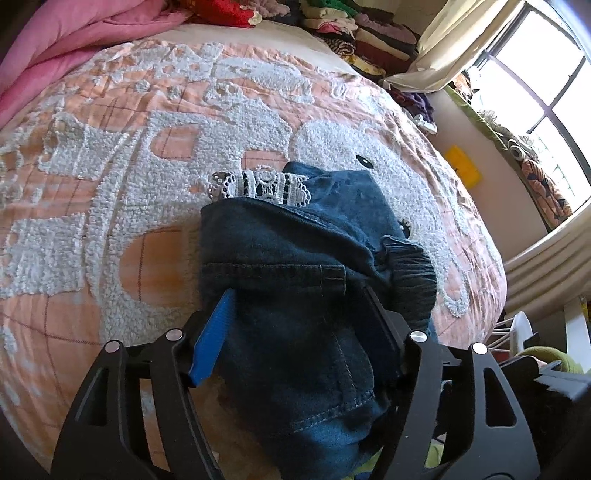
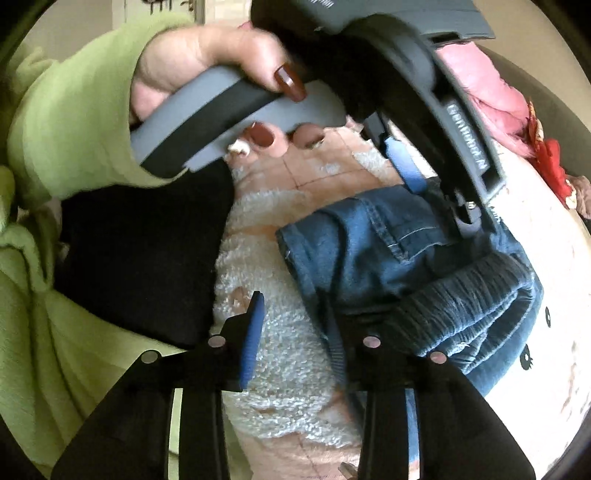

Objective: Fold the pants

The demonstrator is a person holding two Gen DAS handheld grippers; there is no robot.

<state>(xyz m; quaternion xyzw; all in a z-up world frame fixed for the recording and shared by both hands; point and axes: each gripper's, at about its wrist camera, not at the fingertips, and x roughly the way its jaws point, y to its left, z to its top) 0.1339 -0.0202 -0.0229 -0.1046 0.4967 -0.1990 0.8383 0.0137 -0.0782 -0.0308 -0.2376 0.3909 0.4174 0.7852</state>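
Note:
Blue denim pants [image 1: 280,251] lie folded into a small bundle on the peach and white tufted bedspread [image 1: 110,184], white lace trim [image 1: 266,186] showing at the far end and the elastic waistband [image 1: 410,269] to the right. My left gripper [image 1: 299,291] straddles the near part of the bundle, its jaws wide and the denim between the fingers. It also shows in the right wrist view as the left gripper [image 2: 436,184] over the pants [image 2: 369,247]. My right gripper [image 2: 291,306] is open over bare bedspread, its right finger against the bundle's edge.
A hand [image 2: 207,62] in a green sleeve [image 2: 70,122] holds the left gripper's handle. A pink quilt [image 1: 66,40] and stacked clothes [image 1: 362,33] lie at the head of the bed. The bed's edge, a window [image 1: 546,74] and a curtain [image 1: 454,48] are to the right.

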